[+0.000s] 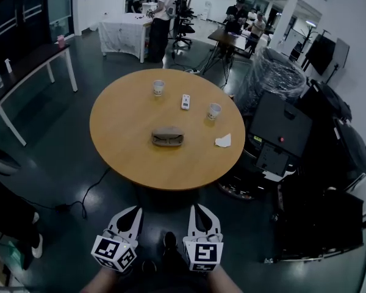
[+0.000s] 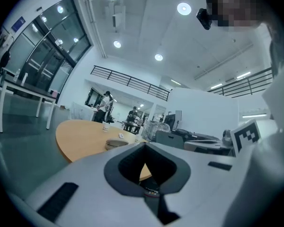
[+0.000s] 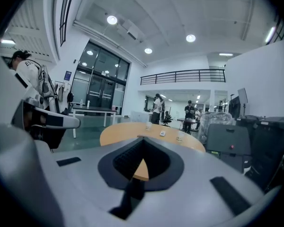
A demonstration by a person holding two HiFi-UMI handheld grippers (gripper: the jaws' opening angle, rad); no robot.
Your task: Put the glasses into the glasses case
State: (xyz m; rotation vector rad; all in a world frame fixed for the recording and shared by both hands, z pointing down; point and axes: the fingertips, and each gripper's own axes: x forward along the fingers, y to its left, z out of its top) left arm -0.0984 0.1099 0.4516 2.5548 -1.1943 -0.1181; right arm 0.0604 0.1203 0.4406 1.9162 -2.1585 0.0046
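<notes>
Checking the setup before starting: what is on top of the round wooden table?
A grey-brown oval glasses case, two pale paper cups, a small white device and a crumpled white tissue. Whether glasses are inside the case cannot be seen.

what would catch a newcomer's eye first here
The round wooden table fills the middle of the head view, with a brownish glasses case lying near its centre. At the bottom edge, the left gripper and right gripper hover short of the table, jaws together and empty.
</notes>
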